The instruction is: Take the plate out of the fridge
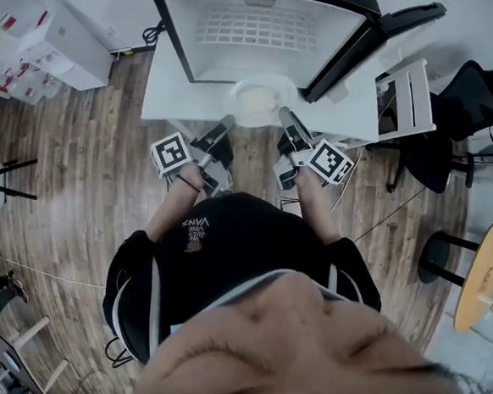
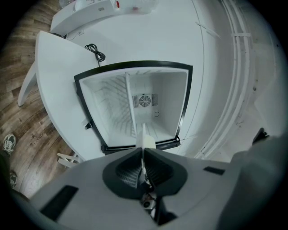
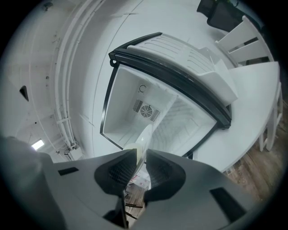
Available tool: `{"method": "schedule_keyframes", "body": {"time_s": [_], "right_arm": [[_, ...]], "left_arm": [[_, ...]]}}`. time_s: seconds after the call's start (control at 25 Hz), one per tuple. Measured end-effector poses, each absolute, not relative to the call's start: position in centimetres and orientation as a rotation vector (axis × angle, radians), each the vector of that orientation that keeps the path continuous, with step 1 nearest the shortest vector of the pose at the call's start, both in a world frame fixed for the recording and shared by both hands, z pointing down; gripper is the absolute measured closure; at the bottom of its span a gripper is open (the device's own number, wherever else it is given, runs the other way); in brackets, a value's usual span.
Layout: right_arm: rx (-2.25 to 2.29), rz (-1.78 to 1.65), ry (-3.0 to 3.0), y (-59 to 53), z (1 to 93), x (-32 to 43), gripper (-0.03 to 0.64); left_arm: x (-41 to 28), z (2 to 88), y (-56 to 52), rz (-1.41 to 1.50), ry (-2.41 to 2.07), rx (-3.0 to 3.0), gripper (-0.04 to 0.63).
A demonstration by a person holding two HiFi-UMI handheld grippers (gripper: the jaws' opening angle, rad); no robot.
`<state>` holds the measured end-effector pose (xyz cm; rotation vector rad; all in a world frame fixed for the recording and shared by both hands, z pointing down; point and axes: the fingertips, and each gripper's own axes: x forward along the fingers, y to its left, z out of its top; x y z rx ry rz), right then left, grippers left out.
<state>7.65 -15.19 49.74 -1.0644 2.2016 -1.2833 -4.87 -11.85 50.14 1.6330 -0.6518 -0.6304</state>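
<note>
Plate (image 1: 256, 99), pale and round, hangs just in front of the open mouth of the fridge (image 1: 176, 33), clear of the cabinet and above the front strip of the white counter (image 1: 165, 92) that the fridge stands on. The fridge's door (image 1: 351, 51) is swung wide to its right, and the cabinet behind the plate looks bare.

The left gripper (image 1: 225, 124) is clenched on the plate's rim on the side away from the door. In the left gripper view the rim runs edge-on between the closed pads. The right gripper (image 1: 285, 117) pinches the opposite rim, on the door side, with its jaws a little further apart around the thicker lip there.

The plate looks stiff and smooth, probably glazed, so I judge it slippery and breakable if dropped. It does not seem heavy, but each pinch covers only a narrow strip of rim, so the hold is shallow. Two grips on opposite rims suit it well. The plate should be kept level, and the two grippers should move together so that neither rim twists out of its pads.
</note>
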Motion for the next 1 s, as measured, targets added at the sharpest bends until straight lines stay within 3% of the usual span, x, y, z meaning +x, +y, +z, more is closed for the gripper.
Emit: {"method": "schedule_keyframes", "body": {"time_s": [1.0], "right_arm": [[-0.979,-1.301,2.271,-7.5,49.7,7.8,0.545]], "left_arm": [[-4.4,50.2,-3.2,-0.707,-0.714,1.625,0.565]]}}
